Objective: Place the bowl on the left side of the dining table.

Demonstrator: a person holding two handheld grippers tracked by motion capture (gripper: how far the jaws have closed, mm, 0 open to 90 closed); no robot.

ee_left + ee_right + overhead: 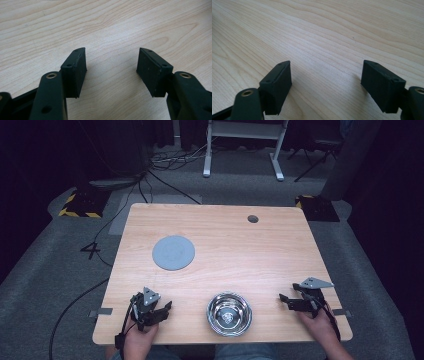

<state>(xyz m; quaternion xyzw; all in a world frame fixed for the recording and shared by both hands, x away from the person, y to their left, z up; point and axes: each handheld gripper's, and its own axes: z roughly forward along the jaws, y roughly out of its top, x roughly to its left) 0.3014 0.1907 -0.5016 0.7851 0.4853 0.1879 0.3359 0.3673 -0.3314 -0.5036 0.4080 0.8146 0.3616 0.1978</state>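
No brand, label or writing is legible on anything here. The left gripper [159, 309] rests at the near-left corner of the wooden table [220, 245], jaws spread wide with bare woodgrain between them; in the left gripper view [112, 67] the black pads [75, 72] hold nothing. The right gripper [287, 301], near the near-right edge, points inward, its jaws likewise parted and empty [327, 82]. A stainless steel bowl [229, 313] sits between the two grippers, close to the near edge and apart from both. A flat grey round disc [173, 252] lies left of centre, well apart from the bowl. A small dark grommet hole [253, 218] marks the far right. The middle of the tabletop is open.
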